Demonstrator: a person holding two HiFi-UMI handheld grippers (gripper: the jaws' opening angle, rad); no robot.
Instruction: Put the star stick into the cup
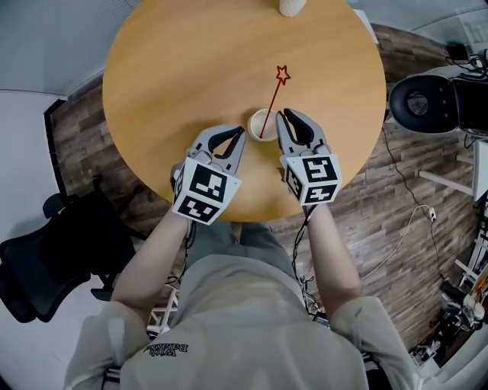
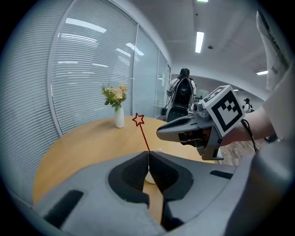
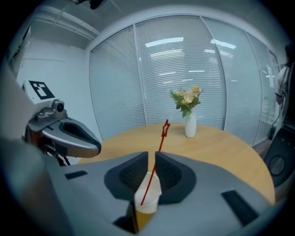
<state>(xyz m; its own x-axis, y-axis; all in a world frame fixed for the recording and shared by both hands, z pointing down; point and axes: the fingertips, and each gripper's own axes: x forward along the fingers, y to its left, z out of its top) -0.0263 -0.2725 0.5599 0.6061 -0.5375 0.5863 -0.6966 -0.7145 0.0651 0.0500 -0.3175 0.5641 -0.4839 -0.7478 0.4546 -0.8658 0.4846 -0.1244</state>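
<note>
A small white cup (image 1: 261, 122) stands near the front of the round wooden table (image 1: 175, 68). The red star stick (image 1: 273, 99) stands in the cup and leans away to the right, star on top. My right gripper (image 1: 280, 114) is just right of the cup. In the right gripper view the cup (image 3: 148, 193) sits under the jaws and the stick (image 3: 161, 138) passes through the narrow gap of the right gripper (image 3: 151, 157), which is slightly open. My left gripper (image 1: 242, 131) is left of the cup, shut on nothing (image 2: 148, 155); the stick (image 2: 143, 133) rises behind its tips.
A white vase of flowers (image 1: 291, 6) stands at the table's far edge, also seen in the right gripper view (image 3: 190, 125). A black chair (image 1: 46, 259) is at the left on the floor, another chair (image 1: 419, 103) at the right. Cables lie on the wooden floor (image 1: 404, 221).
</note>
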